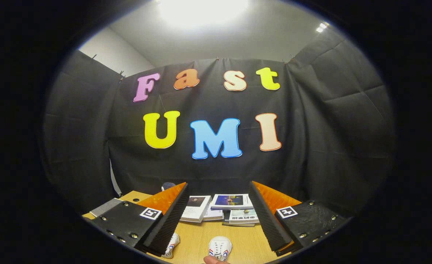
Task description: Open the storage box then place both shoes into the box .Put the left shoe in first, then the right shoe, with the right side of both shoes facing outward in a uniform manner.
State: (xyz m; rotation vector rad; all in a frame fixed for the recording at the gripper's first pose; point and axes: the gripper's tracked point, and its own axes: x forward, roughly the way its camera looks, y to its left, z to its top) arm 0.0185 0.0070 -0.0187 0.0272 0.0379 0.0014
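Gripper [216, 216] fingers spread wide, holding nothing. Two white shoes on the table [197, 238] below: one shoe [220, 248] between the fingers, the other shoe [171, 245] partly under the left finger. A fingertip [213, 260] touches the nearer shoe. Books [219, 209] lie beyond.
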